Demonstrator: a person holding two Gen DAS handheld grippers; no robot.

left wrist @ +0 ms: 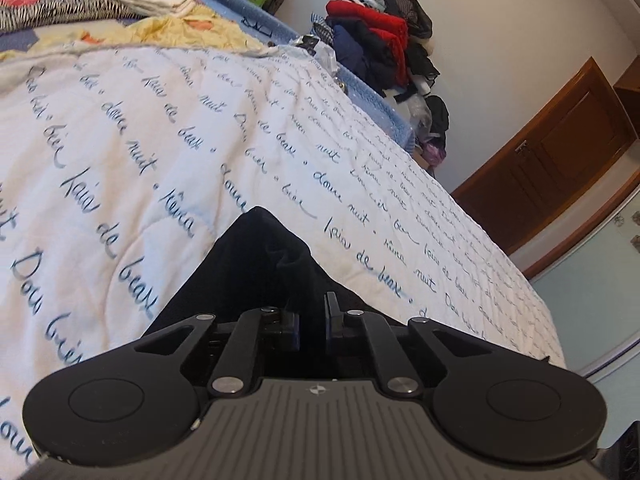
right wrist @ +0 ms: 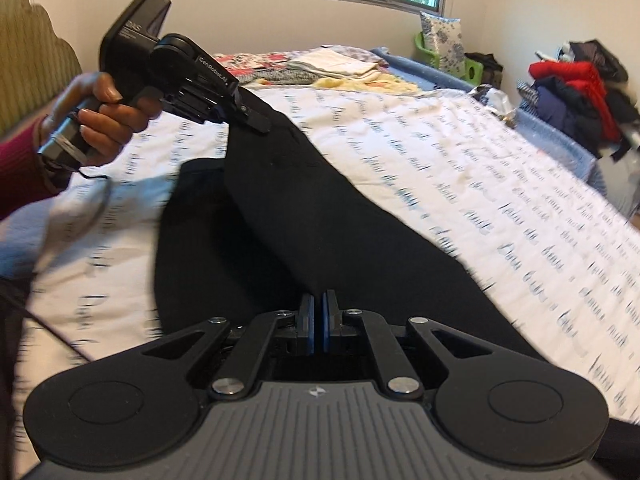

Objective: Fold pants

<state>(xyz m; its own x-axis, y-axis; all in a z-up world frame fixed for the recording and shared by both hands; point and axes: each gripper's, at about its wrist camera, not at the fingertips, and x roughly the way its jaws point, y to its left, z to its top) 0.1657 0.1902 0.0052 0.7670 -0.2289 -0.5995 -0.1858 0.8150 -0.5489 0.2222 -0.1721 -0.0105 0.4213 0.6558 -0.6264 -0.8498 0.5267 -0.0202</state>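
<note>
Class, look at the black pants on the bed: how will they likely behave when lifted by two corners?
The pants are probably floppy: they sag between the left gripper and right gripper. Likely light, since narrow pinches raise them. They may drag across the bedspread rather than slide freely.

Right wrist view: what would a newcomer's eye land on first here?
The black pants stretched diagonally across the white script-printed bedspread, pinched by the left tongs at the far end and the right tongs at the near end. Next, the red-topped clothes pile against the right wall.
</note>
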